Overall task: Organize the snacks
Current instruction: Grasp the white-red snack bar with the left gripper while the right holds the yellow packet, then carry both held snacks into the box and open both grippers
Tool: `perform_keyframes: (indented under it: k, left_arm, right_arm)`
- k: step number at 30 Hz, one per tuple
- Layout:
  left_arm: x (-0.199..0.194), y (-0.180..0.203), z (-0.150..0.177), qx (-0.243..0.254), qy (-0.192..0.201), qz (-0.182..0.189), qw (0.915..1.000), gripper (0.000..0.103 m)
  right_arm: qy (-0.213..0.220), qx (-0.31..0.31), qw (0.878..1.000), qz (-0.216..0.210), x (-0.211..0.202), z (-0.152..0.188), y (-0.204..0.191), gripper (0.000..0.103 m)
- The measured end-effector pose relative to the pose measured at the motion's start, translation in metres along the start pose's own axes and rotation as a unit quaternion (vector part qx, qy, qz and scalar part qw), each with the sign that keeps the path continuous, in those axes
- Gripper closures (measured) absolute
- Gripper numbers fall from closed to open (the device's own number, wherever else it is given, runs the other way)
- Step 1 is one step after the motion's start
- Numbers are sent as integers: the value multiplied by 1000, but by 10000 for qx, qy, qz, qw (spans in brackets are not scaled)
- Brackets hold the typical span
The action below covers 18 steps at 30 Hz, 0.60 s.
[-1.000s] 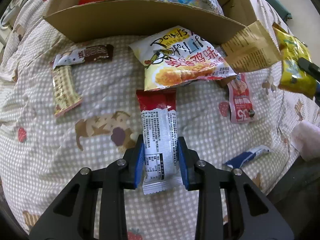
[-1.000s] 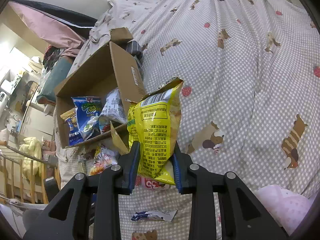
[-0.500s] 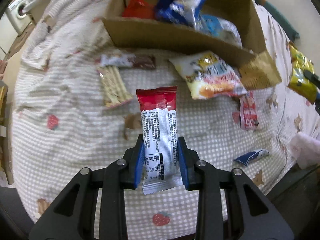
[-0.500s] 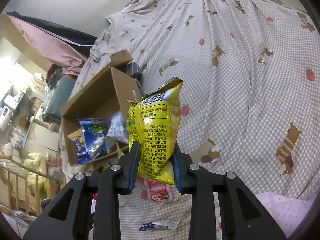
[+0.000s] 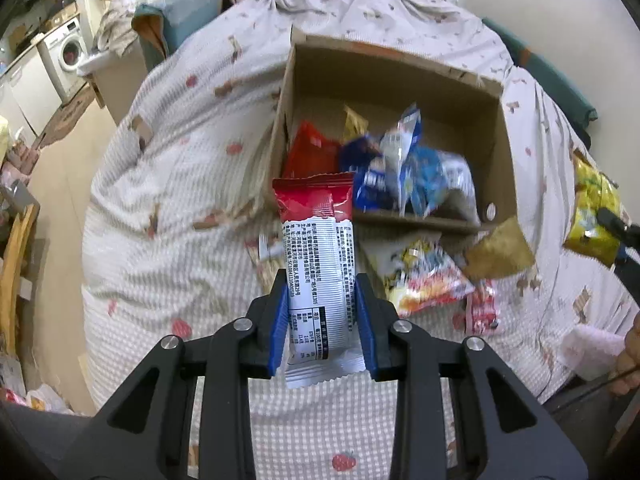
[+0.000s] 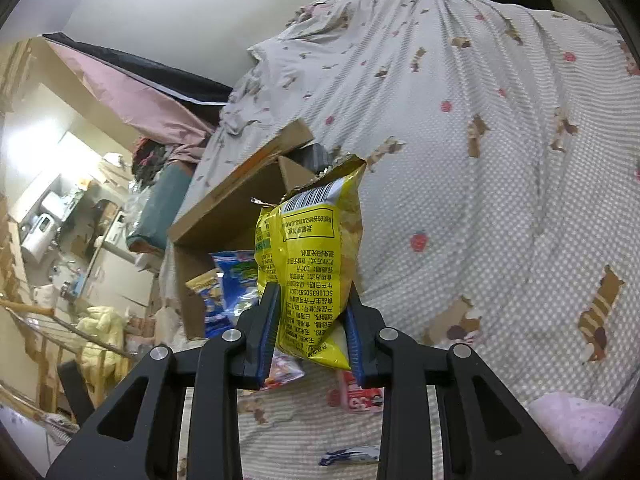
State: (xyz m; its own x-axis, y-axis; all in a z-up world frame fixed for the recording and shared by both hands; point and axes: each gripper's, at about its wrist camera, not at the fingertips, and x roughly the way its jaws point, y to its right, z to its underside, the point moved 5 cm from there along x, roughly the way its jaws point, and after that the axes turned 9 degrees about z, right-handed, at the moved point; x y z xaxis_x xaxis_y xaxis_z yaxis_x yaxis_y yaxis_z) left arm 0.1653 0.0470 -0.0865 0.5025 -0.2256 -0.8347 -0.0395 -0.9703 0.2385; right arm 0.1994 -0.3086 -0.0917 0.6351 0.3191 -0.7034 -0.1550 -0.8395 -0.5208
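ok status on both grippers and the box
Left gripper shut on red-and-white bar. Right gripper shut on yellow bag. Cardboard box open, part filled. Nothing blocking.

I am gripping a red and white snack bar (image 5: 318, 264) in my left gripper (image 5: 322, 318), holding it before the cardboard box (image 5: 384, 80) of snacks on the bed (image 5: 180, 184).

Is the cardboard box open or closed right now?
Open. The cardboard box has no flaps over its top, and the snack bags inside show from above.
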Motion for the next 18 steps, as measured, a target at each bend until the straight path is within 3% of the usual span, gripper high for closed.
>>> perform_keyframes:
  k: [9, 18]
  left_arm:
    - [14, 10, -31, 182, 225, -123, 9995, 76]
    - [42, 14, -66, 390, 251, -129, 9988, 76]
  right_arm:
    - [-18, -255, 9993, -288, 11, -7, -33, 72]
    - [-228, -784, 9964, -242, 57, -12, -74, 72]
